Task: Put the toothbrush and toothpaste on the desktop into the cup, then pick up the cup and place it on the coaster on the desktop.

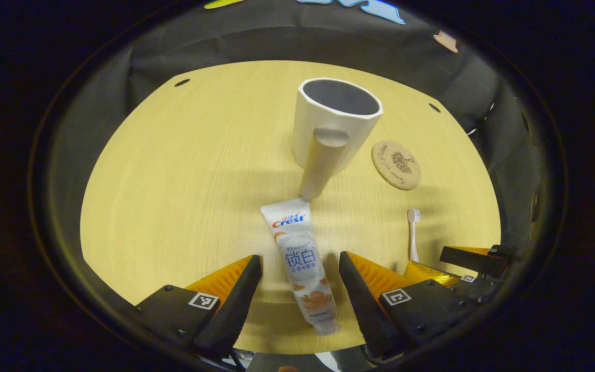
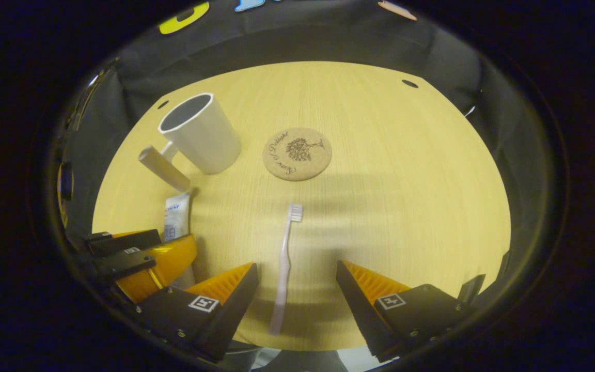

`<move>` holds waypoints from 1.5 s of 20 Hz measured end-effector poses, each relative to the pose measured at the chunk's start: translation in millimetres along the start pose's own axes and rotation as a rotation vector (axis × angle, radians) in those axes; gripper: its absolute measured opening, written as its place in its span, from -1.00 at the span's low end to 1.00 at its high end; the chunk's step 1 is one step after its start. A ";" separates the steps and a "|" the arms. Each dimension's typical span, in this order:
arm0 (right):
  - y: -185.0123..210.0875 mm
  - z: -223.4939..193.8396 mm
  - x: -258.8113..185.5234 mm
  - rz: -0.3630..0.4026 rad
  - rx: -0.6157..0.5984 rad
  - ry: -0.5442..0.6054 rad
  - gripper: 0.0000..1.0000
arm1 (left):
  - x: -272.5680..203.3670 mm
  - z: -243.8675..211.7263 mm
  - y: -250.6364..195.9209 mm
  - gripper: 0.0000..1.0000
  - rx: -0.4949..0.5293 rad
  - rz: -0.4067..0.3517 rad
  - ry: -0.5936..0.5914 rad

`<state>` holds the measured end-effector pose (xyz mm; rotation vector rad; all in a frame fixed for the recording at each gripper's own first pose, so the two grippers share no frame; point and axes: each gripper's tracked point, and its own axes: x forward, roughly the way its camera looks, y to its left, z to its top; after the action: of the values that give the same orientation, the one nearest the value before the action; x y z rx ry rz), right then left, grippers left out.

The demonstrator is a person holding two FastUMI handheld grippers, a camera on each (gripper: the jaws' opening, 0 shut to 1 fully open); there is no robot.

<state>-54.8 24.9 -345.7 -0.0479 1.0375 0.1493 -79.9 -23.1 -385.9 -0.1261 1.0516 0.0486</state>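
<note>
In the left gripper view, the left gripper [image 1: 300,268] is spread wide, straddling the toothpaste [image 1: 301,263] on the desktop [image 1: 173,196] without touching it. The cup [image 1: 333,126] stands at 12 o'clock, the coaster [image 1: 396,165] at 1 o'clock. In the right gripper view, the right gripper [image 2: 297,281] gapes wide around the toothbrush [image 2: 284,263], no contact; coaster at 12, cup at 11.
</note>
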 end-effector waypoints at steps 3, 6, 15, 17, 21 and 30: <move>-1.6 -5.2 6.7 -0.017 -0.019 0.022 0.90 | 5.7 0.5 1.5 0.94 0.020 0.021 0.002; -5.3 -9.9 7.3 -0.044 -0.043 0.056 0.91 | 7.1 0.4 4.3 0.99 0.045 0.053 0.007; -4.0 -14.2 7.2 -0.051 -0.036 0.105 0.66 | 3.2 0.3 6.5 0.73 0.092 0.049 0.028; -4.1 -13.7 7.7 -0.051 -0.026 0.117 0.48 | 3.5 0.7 6.8 0.56 0.110 0.042 0.031; -0.5 -17.5 6.2 -0.038 0.003 0.165 -0.26 | 5.8 -2.7 7.3 0.14 0.144 0.026 0.052; 0.9 -13.8 3.5 0.035 0.151 0.195 -0.96 | 1.1 -3.0 10.0 -0.48 0.114 0.027 0.082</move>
<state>-65.0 24.6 -355.7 0.0948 1.2418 0.0989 -82.9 -13.6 -389.2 -0.0106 1.1355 0.0081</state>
